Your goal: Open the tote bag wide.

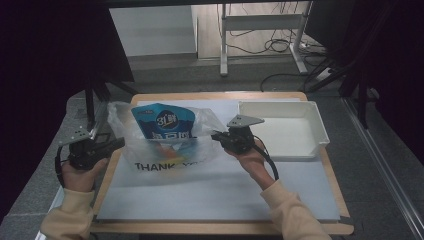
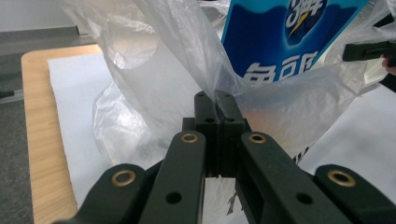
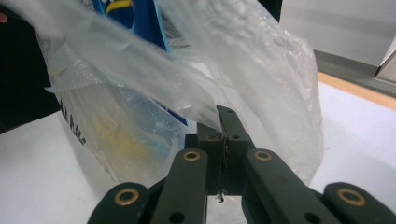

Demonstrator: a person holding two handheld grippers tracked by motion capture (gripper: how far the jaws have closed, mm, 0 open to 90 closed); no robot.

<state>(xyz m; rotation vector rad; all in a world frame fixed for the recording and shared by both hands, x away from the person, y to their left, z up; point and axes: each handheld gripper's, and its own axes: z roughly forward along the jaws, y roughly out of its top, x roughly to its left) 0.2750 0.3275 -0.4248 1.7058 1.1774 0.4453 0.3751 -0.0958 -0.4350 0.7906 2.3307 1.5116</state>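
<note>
A clear plastic bag printed with "THANK YOU" stands on the white mat, held up at both sides. A blue snack packet sticks out of its top, with something yellow lower inside. My left gripper is at the bag's left edge, and in the left gripper view its jaws are shut on a fold of the bag's film, with the blue packet behind. My right gripper is at the bag's right edge, its jaws shut on the film.
A white tray stands at the back right of the wooden table. A white mat covers most of the tabletop. Stands and cables sit on the floor beyond the table.
</note>
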